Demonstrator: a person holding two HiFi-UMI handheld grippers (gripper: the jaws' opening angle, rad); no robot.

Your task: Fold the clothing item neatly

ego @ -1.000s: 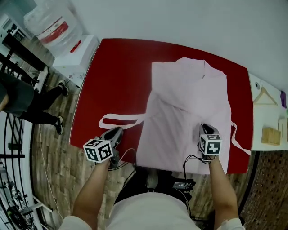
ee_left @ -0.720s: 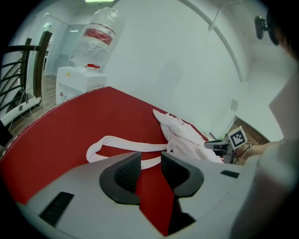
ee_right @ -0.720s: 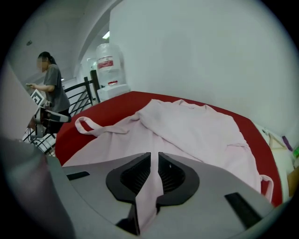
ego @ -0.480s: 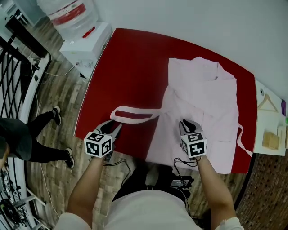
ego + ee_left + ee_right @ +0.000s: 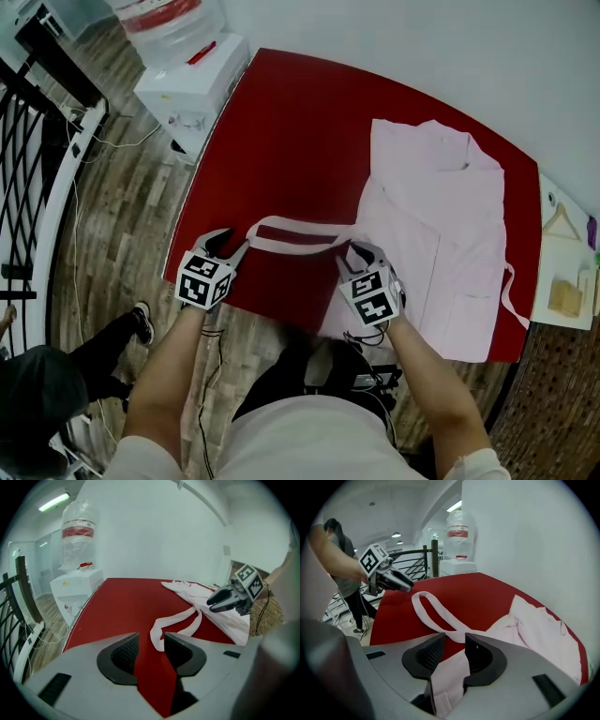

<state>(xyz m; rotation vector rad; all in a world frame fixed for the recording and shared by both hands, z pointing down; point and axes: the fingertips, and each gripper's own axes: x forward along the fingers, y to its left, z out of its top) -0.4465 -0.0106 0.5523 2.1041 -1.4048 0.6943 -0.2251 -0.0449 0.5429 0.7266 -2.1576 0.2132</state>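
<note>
Now we hold both tools low at the near edge of the red desk [image 5: 281, 131]. The pink clothing item [image 5: 441, 225] lies spread flat on the desk's right half, with its collar toward the far edge and its hem toward us. Its long belt [image 5: 295, 236] runs out leftward from the waist as a narrow loop on the bare red top. A second strap [image 5: 507, 286] curls near the desk's right edge.

Our left tool [image 5: 228, 246] sits at the loop's leftmost bend. Its jaws have just been opening and stand apart. In the left gripper view the bend of the belt lies on the desk right at their tips, and neither pad presses it.

Our right tool [image 5: 361, 253] is over the garment's left edge, just where the belt joins it. Its jaws have just been opening too and stand apart. Pink cloth lies in the gap beneath them, with the pads off it.

Beyond the desk's far left corner stands a white water dispenser [image 5: 192, 89]. A wooden hanger [image 5: 561, 222] lies on a white surface to the right. A person's leg [image 5: 112, 342] shows on the wooden floor [image 5: 122, 216] at lower left.
</note>
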